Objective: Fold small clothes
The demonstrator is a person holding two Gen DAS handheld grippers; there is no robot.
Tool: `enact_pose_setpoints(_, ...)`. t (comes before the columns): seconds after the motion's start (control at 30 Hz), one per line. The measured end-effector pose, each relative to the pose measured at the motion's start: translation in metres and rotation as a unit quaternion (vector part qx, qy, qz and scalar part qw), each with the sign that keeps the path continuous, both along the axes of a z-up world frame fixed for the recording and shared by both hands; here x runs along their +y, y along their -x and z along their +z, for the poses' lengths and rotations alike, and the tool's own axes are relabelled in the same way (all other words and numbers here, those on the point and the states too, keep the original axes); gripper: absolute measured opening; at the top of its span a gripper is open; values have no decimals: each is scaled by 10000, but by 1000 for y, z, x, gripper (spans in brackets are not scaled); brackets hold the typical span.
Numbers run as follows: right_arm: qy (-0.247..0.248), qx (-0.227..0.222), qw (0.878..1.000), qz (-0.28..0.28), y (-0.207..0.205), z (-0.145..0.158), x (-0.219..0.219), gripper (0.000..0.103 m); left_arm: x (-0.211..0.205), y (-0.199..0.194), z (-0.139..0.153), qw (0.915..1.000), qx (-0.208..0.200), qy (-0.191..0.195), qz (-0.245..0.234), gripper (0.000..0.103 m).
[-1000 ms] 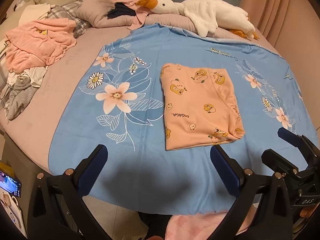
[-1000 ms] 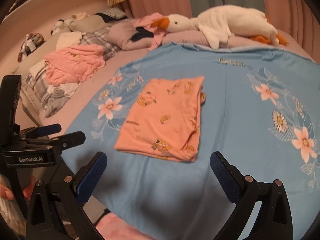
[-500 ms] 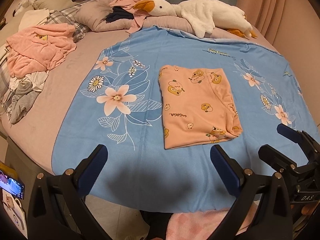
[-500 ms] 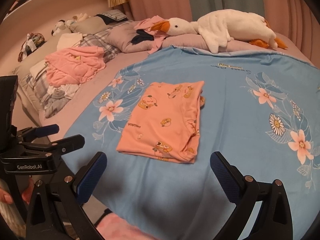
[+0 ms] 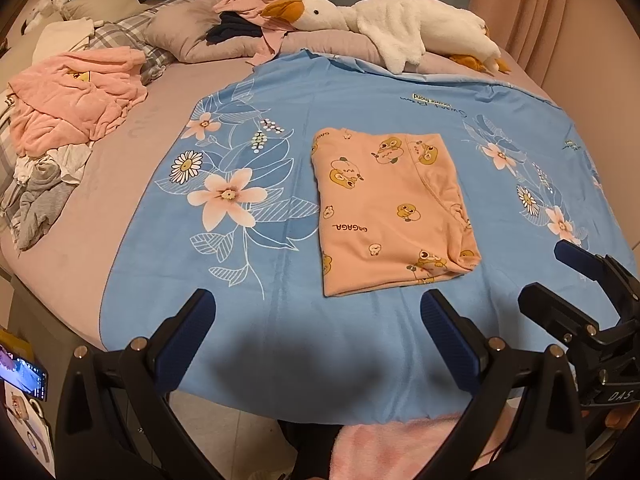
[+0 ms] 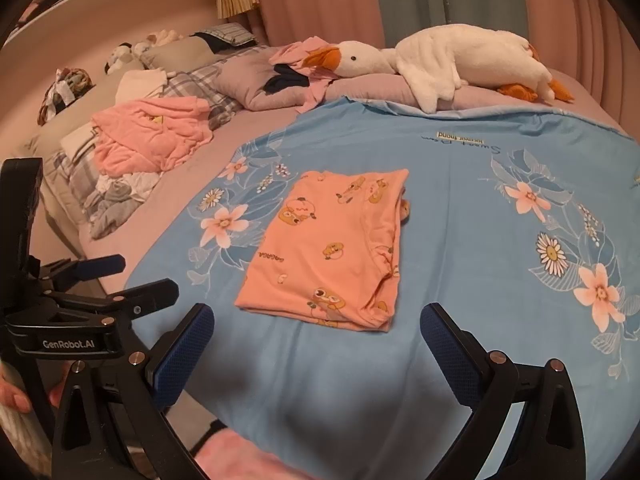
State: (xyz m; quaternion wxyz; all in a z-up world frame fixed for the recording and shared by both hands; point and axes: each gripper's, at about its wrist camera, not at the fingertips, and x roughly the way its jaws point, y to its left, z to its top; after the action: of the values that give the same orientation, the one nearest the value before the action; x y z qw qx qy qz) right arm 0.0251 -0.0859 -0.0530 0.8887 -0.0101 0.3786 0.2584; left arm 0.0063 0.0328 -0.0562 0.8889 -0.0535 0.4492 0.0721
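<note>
The folded garment [image 5: 390, 208] lies ahead of both gaping grippers, long axis pointing away; the left gripper [image 5: 316, 332] seems nearer (fisheye distorts).

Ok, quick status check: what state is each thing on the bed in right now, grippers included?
Orange cartoon-print garment: folded into a rectangle, lying flat on the sheet.
Blue floral sheet: spread flat over the bed.
Pink fleece clothes pile: crumpled, unfolded.
Grey and white clothes heap: crumpled, unfolded.
White plush goose: lying on its side.
Left hand-held gripper: open, empty.
Right hand-held gripper: open, empty.
</note>
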Motion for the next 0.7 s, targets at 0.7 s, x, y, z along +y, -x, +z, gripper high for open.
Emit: enact_pose_setpoints(0.7, 1, 4, 10000, 4, -1, 0, 0, 102, -2, -2, -2, 9999, 31, 16, -111, 102)
